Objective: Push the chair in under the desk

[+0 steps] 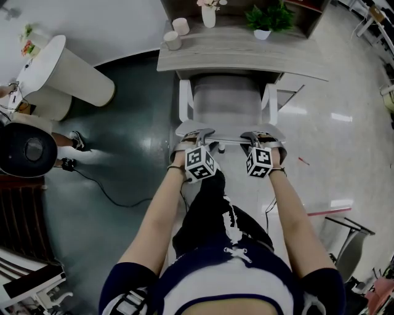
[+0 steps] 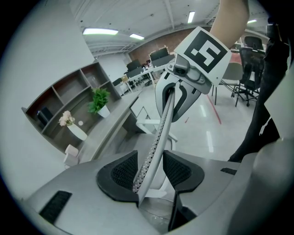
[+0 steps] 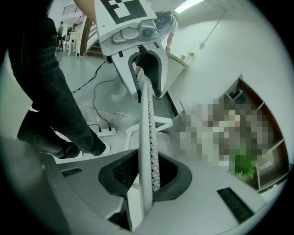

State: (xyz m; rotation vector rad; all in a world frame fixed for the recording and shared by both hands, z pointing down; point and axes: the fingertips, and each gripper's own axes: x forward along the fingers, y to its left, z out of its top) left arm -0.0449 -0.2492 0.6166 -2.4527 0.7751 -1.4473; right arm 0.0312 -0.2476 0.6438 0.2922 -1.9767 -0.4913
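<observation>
Chair [image 1: 225, 101]: white frame with a grey mesh back. It faces the surface [image 1: 246, 60], its front reaching the surface's near edge. The armrests and backrest are on the person's side.
Backrest [image 2: 156, 137]: its top edge runs between the fingers of both grippers and appears edge-on in both gripper views.
Left gripper [image 1: 196, 134]: on the left part of the top edge. The fingers [image 2: 121, 172] are spread around the edge, one pad against it and a thin gap at the other.
Right gripper [image 1: 263, 136]: on the right part of the top edge. The fingers [image 3: 120, 173] are pinching the edge from both sides.
Forearms [image 1: 157, 215]: both reach forward, side by side.
On the surface: two pale cups [image 1: 172, 40] at the left end; farther back, a white vase [image 1: 209, 15] and a potted plant [image 1: 269, 18].
Floor [image 1: 135, 123]: glossy, with a dark cable [image 1: 104, 192] trailing on it left of the person.
Round white table [image 1: 61, 67]: at the left, well apart from the chair.
</observation>
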